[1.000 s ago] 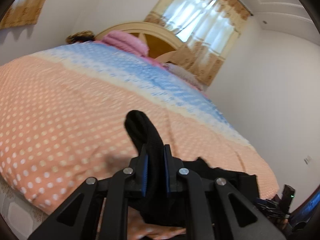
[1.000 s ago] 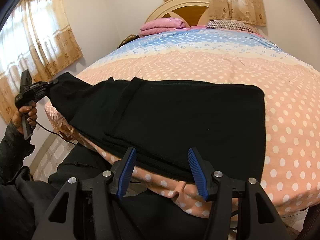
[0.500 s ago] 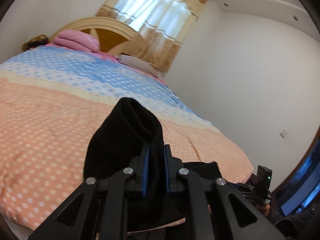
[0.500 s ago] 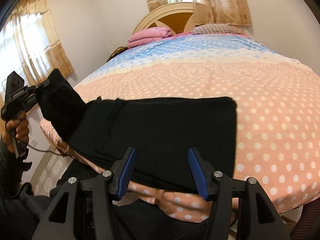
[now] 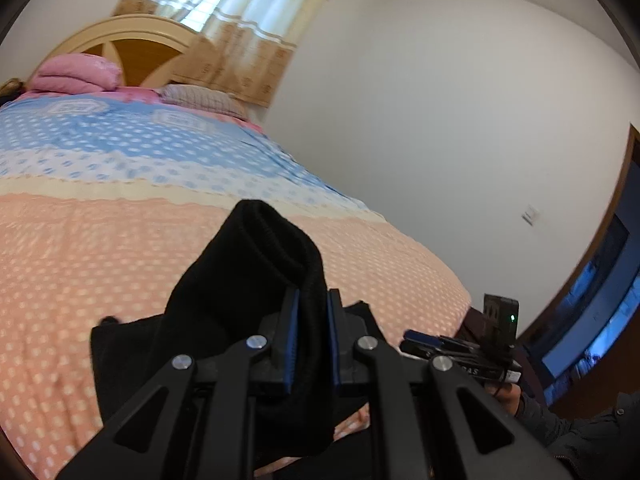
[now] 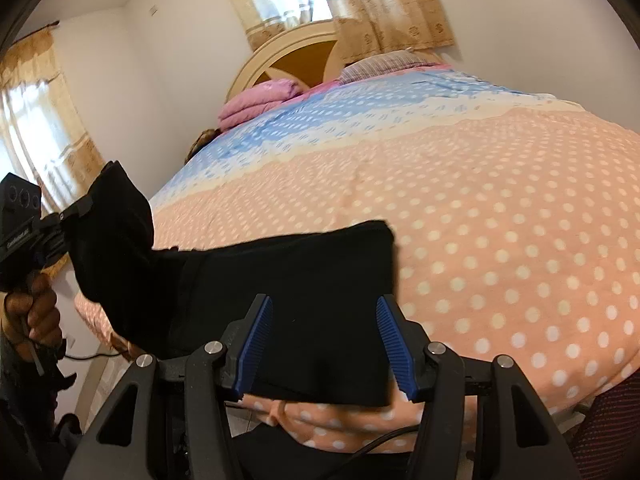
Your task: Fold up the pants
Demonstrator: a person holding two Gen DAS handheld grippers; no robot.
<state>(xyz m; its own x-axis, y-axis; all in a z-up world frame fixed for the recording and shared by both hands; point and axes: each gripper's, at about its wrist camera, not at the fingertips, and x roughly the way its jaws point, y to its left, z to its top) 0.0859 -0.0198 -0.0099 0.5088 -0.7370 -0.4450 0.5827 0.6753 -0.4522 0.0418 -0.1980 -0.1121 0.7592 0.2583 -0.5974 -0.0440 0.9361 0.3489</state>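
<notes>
left gripper (image 5: 311, 336) clamps the black pants (image 6: 304, 280), hem end lifted off the bed (image 6: 500, 216) | right gripper (image 6: 325, 344) gapes wide, holding nothing | pants' other end lies flat at bed's near edge

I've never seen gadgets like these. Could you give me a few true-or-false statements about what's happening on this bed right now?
1. The left gripper is clamped on the black fabric pants. True.
2. The right gripper is squeezing the pants too. False: its jaws stand apart, gripping nothing.
3. The pants lie on a peach polka-dot bedspread. True.
4. One end of the pants is raised off the bed. True.
5. The folded blanket by the headboard is green. False: it is pink.
</notes>
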